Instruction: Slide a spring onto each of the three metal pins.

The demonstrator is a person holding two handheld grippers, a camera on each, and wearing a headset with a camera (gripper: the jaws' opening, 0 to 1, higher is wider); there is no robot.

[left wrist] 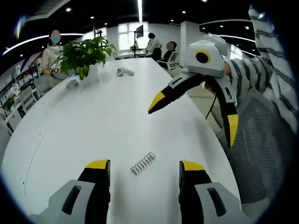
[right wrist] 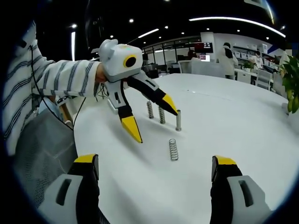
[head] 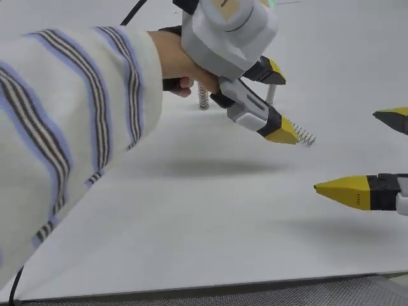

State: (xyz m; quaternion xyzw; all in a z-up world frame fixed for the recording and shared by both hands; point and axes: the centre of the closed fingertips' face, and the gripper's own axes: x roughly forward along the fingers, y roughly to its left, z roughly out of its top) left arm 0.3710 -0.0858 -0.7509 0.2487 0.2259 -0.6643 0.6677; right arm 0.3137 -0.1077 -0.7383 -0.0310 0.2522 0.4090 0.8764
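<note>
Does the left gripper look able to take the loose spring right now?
Probably yes: the spring lies flat on the table just ahead of the left gripper, between its open jaws, with nothing between.

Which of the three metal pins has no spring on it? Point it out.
The right-end pin in the right gripper view, nearest the loose spring: smooth and bare, while the middle pin and left-end pin carry coils.

Your head camera looked forward and down, close over the table (head: 210,223). Your gripper cameras sat low, facing each other across it; all three shared the loose spring (head: 306,137).
</note>
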